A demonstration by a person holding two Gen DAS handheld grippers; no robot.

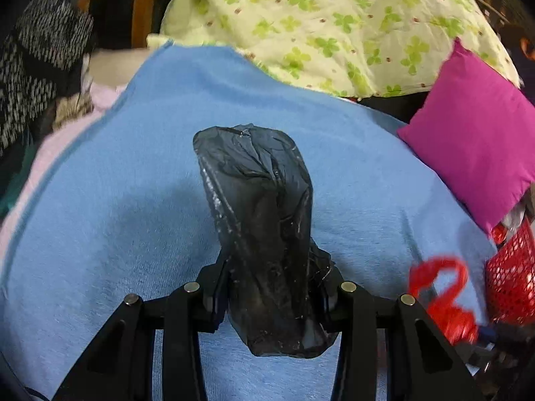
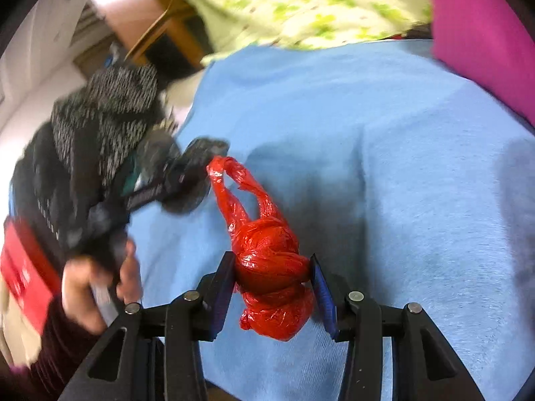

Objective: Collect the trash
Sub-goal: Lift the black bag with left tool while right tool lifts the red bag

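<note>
1. Blue blanket point(image 1: 117, 200) is spread beneath both grippers, with a magenta pillow point(image 1: 474, 153) at its edge.
2. Black plastic bag point(image 1: 260, 220) is clamped in the left gripper point(image 1: 274, 287), its long axis pointing away from the camera; it is judged light, soft and crumpling.
3. Knotted red bag point(image 2: 267, 260) is pinched at its bulging knot by the right gripper point(image 2: 272, 287), its loops trailing forward and leftward; it is judged slippery.

A plain blue cloth point(image 1: 117, 217) fills the centre. A black bag point(image 1: 260, 220) and a red bag point(image 2: 267, 254) are seen. Upper frame: pale fabric point(image 1: 317, 16) printed with green clovers. Right: a magenta cushion point(image 1: 474, 140).
</note>
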